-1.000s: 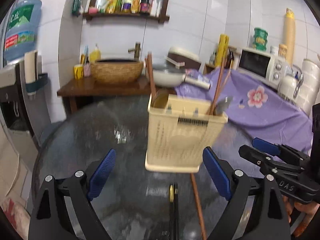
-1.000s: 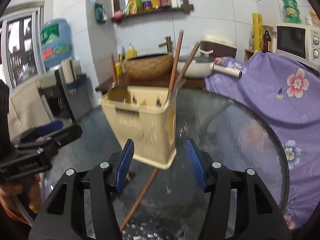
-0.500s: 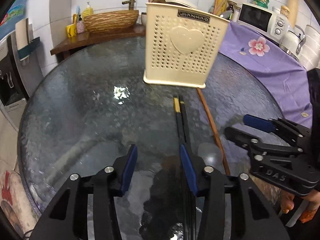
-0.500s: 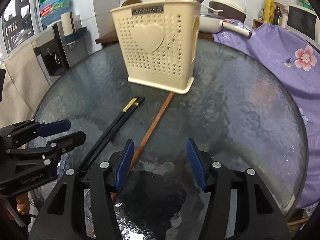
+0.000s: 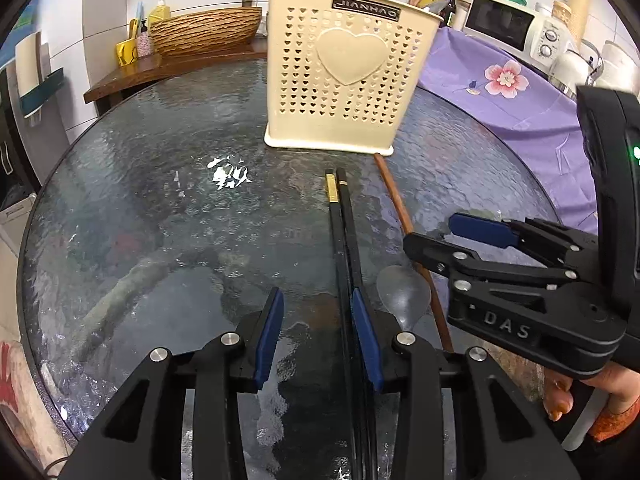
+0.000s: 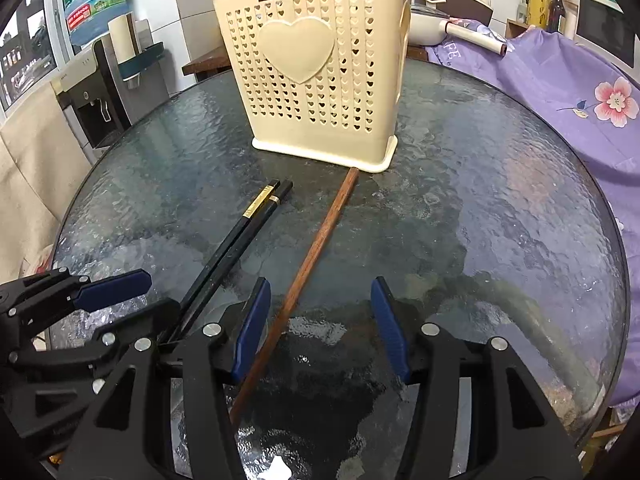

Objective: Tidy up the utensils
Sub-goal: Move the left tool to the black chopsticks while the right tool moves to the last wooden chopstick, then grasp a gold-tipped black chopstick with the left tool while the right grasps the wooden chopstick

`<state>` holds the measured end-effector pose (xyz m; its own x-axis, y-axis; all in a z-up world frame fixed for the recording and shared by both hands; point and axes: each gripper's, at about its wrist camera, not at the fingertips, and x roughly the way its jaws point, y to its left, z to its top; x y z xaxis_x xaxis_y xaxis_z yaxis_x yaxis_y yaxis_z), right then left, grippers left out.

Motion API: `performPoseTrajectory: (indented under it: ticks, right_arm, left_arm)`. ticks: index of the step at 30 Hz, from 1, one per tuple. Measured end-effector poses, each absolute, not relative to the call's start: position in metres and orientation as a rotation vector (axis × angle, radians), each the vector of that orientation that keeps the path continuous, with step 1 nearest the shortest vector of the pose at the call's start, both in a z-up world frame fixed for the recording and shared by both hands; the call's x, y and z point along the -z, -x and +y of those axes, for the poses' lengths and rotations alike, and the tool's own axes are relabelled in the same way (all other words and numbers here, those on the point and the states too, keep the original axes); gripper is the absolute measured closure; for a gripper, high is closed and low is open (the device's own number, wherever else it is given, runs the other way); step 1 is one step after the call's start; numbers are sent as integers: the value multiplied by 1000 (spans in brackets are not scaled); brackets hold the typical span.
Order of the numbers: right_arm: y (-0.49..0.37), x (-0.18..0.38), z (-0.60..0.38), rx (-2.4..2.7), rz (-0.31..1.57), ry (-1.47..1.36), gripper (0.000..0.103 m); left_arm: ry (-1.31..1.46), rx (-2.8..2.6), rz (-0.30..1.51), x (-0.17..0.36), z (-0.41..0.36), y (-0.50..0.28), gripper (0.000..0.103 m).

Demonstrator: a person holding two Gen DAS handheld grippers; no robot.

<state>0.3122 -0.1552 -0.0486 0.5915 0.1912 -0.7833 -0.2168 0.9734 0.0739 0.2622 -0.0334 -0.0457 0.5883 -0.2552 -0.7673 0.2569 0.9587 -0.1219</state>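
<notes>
A round glass table point(image 5: 120, 208) is seen from both wrist cameras. The left gripper point(image 5: 318, 334) is held low over its near part, its jaws closing. A pair of black chopsticks point(image 5: 340, 220) lies between them, running away toward the far side; the pair sits close against the right pad point(image 5: 366, 340), and whether it is yet pinched cannot be told. Just to the right lies a clear spoon point(image 5: 402, 292), and beyond it a brown wooden stick point(image 6: 316, 248). The right gripper point(image 6: 320, 332) is held with its jaws apart; the stick passes between them close to the left pad point(image 6: 252, 328), unclamped. At the far end of these utensils a cream perforated holder point(image 5: 344, 76) stands upright, with handles seen above its rim.
</notes>
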Motion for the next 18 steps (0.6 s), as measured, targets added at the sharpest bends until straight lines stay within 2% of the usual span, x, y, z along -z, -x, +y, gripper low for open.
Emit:
performPoseTrajectory:
  ticks: [13, 18]
  right_arm:
    - [-325, 52, -151, -201, 930, 96, 51]
    - [-328, 52, -155, -204, 939, 102, 56]
  left_arm:
    - [-86, 276, 905, 45, -47, -270, 70]
    - [-111, 255, 902, 46, -48, -274, 70]
